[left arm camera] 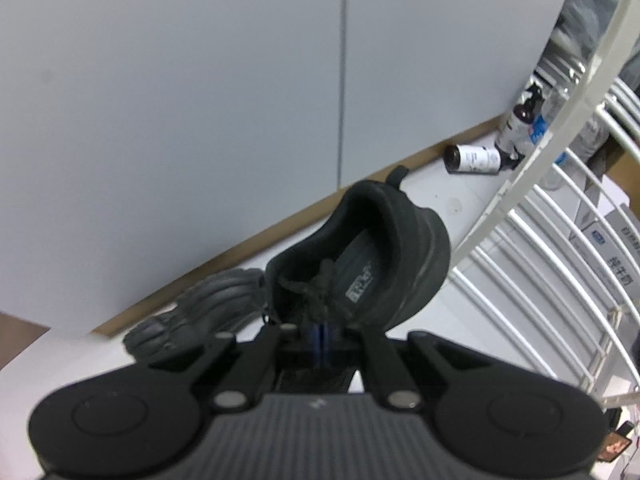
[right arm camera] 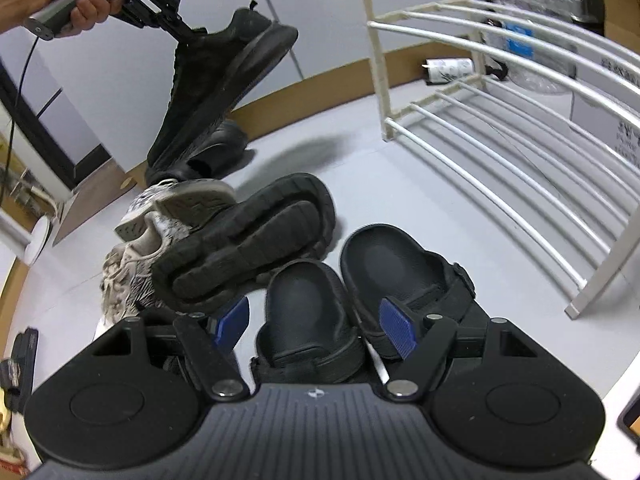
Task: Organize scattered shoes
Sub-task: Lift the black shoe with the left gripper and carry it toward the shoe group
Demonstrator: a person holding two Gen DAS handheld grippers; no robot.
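Observation:
My left gripper is shut on the tongue of a black lace-up sneaker and holds it in the air; the right wrist view shows the same sneaker hanging toe-down from the left gripper. My right gripper is open, its blue pads on either side of a black sandal. A second black sandal lies beside it. An upturned black shoe rests on a grey-white sneaker.
A white wire shoe rack stands on the pale floor to the right; it also shows in the left wrist view. Another dark shoe lies by the wall. Bottles lie near the baseboard.

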